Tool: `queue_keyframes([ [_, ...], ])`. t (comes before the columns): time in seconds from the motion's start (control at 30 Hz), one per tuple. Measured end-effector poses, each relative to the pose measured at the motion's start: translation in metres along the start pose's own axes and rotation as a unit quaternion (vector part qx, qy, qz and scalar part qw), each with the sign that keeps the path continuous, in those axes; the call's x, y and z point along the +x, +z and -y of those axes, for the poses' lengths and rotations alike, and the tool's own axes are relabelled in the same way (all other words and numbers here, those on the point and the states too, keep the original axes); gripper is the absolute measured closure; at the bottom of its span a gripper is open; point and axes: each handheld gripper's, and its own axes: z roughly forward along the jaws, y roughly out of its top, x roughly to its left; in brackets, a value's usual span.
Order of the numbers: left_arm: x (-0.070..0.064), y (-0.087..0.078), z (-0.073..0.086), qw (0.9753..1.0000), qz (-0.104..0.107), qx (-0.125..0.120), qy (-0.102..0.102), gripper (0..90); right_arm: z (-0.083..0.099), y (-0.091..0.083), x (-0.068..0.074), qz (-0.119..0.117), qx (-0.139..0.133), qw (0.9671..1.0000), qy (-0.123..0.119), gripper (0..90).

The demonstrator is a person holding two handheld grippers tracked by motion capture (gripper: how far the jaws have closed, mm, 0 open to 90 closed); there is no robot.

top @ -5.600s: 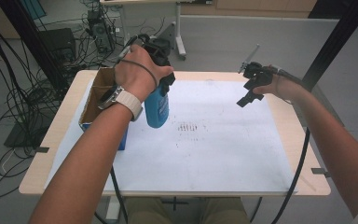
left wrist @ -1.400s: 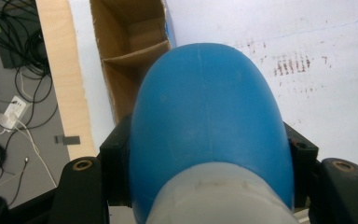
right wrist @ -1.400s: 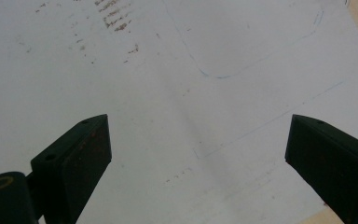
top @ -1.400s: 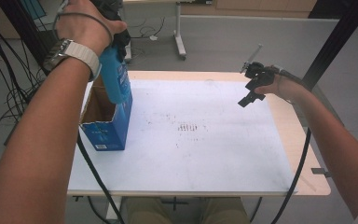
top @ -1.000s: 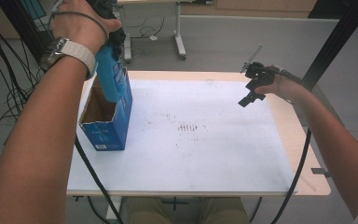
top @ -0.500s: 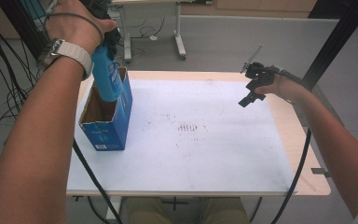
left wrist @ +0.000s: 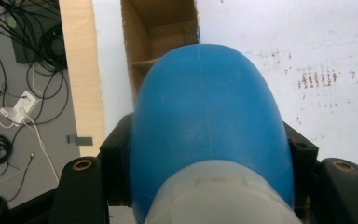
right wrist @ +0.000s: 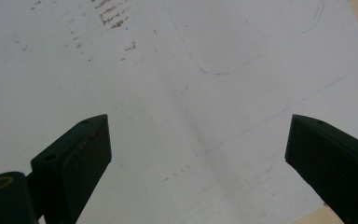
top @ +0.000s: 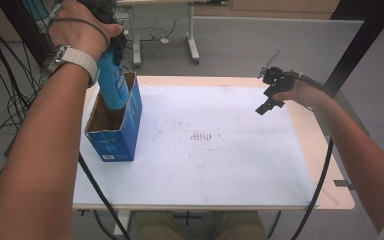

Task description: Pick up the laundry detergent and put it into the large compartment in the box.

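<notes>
1. The left gripper has its jaws clamped on the sides of a blue bottle, near the pale cap end, base pointing down; the bottle hangs over the open top of the box with its base at or just inside the opening, though how deep I cannot tell.
2. The box stands upright at the left of the white sheet; in the left gripper view the bottle covers much of the opening, so judge the line-up from the high view.
3. Keep the bottle upright and centred between the cardboard walls; a tilt could catch the rim and tip the box.
4. Lower slowly; let go only once the base feels seated.
5. The right gripper hovers over the sheet's far right, jaws wide apart and empty; it could steady the box if that shifts.
</notes>
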Motion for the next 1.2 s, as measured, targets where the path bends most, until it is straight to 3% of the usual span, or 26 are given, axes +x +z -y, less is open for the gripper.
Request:
queue_keyframes([
  [0.8, 0.010, 0.013, 0.001, 1.0000, -0.005, 0.001, 0.008, 37.7, 0.001, 0.001, -0.002, 0.000, 0.004, 1.0000, 0.003, 6.9],
  [1.2, 0.017, 0.022, 0.002, 1.0000, -0.005, 0.004, 0.002, 37.7, 0.000, 0.002, -0.002, 0.000, 0.005, 1.0000, 0.005, 6.9],
])
